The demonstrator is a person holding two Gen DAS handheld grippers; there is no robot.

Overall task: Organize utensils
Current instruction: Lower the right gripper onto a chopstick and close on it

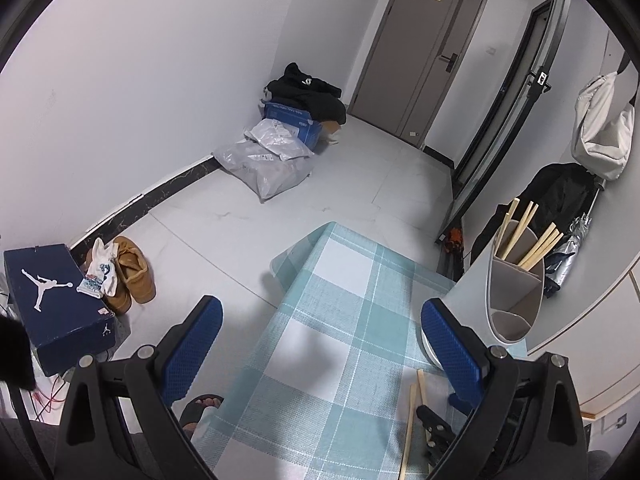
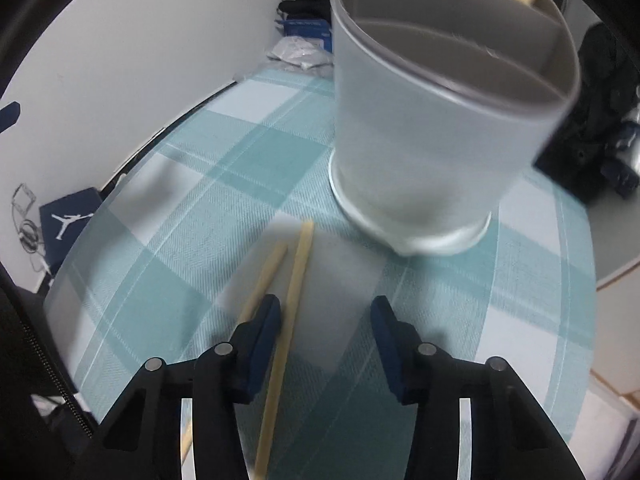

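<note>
Near the holder's foot, two loose chopsticks wait on the checked tabletop.

Right gripper (image 2: 326, 316) stands spread, touching neither stick for certain: one chopstick (image 2: 289, 322) lies between its jaws, its twin (image 2: 266, 278) just outside the left jaw, so closing may nudge that one askew. Both run lengthwise toward the grey utensil holder (image 2: 432, 136), tips near its base. Left gripper (image 1: 320, 344) hangs spread and empty.

I saw the utensil holder (image 2: 440, 128) standing on the far part of the table (image 2: 192, 184), chopsticks (image 1: 536, 240) in its far compartment, two loose chopsticks (image 2: 294, 292) lying nearer.
</note>
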